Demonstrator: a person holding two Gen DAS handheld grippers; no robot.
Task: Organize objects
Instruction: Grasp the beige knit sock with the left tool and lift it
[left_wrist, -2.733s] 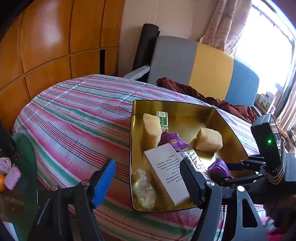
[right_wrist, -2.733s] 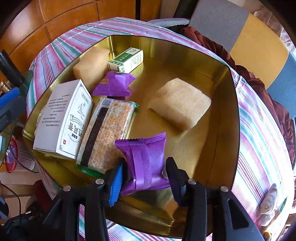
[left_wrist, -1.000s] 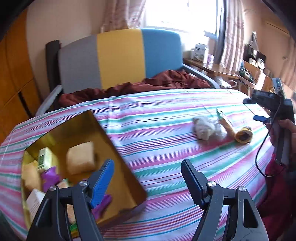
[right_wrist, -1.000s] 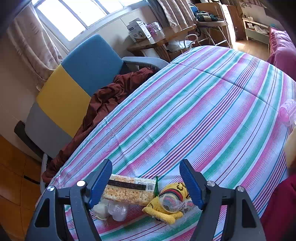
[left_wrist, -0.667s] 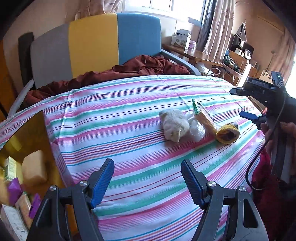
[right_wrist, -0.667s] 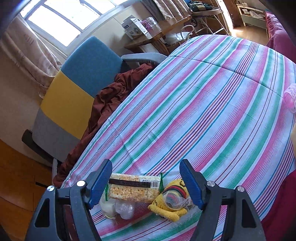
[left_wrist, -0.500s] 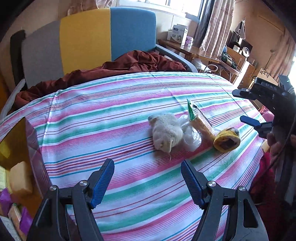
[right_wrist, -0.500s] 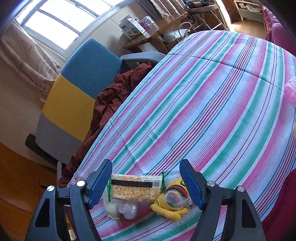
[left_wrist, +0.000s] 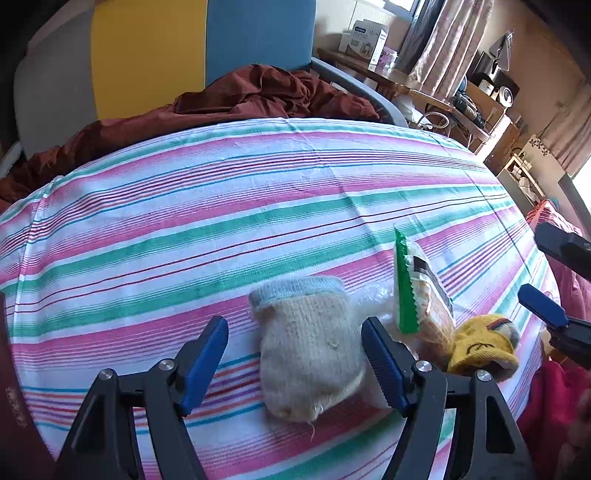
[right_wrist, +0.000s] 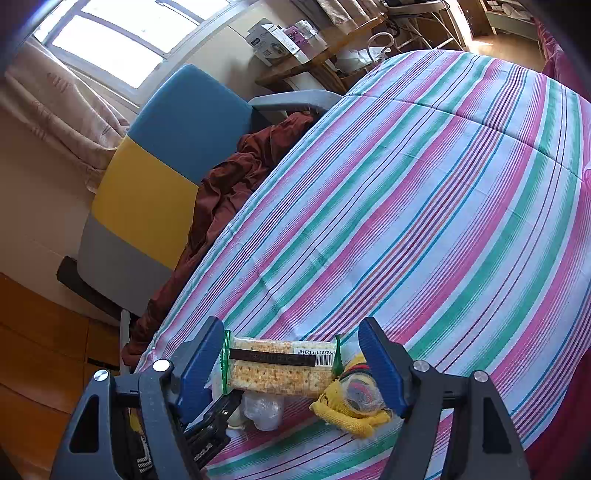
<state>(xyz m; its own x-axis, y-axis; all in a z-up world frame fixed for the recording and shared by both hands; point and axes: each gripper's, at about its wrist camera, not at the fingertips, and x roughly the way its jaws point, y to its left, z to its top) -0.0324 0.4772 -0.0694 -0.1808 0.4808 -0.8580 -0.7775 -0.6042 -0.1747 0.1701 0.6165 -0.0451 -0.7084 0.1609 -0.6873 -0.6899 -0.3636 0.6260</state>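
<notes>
Left claw spread, empty, cream knit sock between its fingers, untouched. Sock lies on striped surface. Cracker pack just right of sock; yellow knit toy beyond pack. Right claw spread, empty, near cracker pack.

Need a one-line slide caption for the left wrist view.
Open left tool poised over a cream knitted sock on the striped tablecloth, beside a green-edged cracker packet and yellow knitted sock.
</notes>
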